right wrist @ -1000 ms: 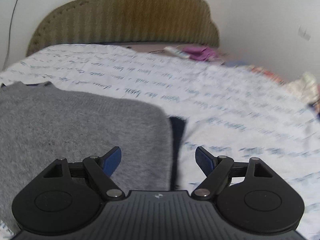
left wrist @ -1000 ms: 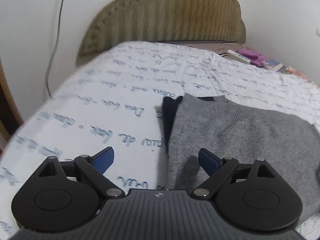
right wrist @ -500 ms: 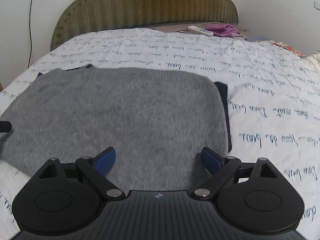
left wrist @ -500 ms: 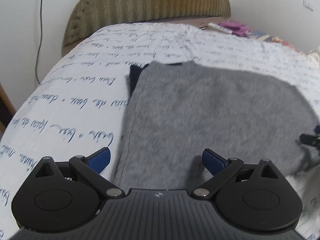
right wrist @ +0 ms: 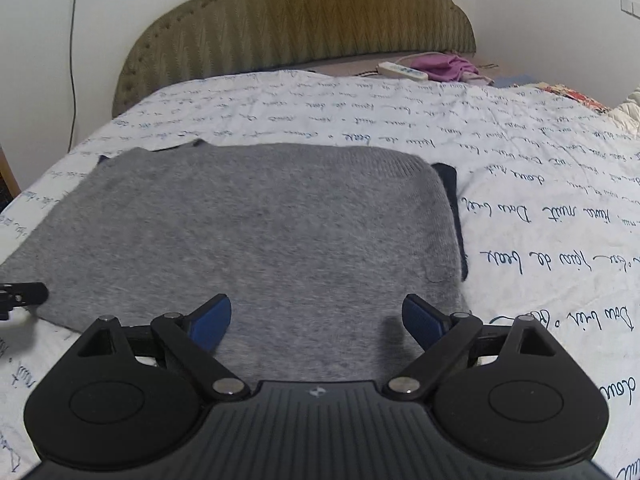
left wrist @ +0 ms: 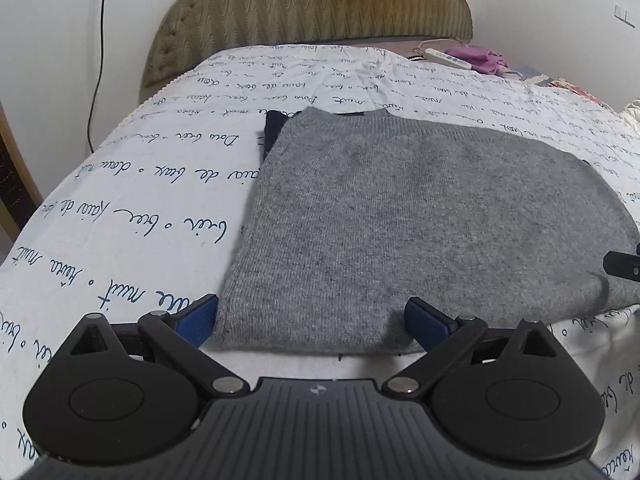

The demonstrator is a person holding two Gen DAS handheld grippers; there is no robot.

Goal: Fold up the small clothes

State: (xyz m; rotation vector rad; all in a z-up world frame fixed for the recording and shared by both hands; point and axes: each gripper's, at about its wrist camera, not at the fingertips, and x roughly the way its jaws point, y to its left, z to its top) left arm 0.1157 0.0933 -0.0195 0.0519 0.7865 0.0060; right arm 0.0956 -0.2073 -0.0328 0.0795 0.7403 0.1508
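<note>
Tongs, two in number, left [left wrist: 312, 318] and right [right wrist: 317, 318], are angling down over the near edge of one folded grey knit sweater [left wrist: 420, 216] lying flat on the script-printed bedsheet [left wrist: 120, 216], both jaws having just been opening, gaping wide with nothing gripped.

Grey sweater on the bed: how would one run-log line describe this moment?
task: fold small clothes | grey sweater: flat on bed sheet | left gripper: open, empty | right gripper: open, empty
</note>
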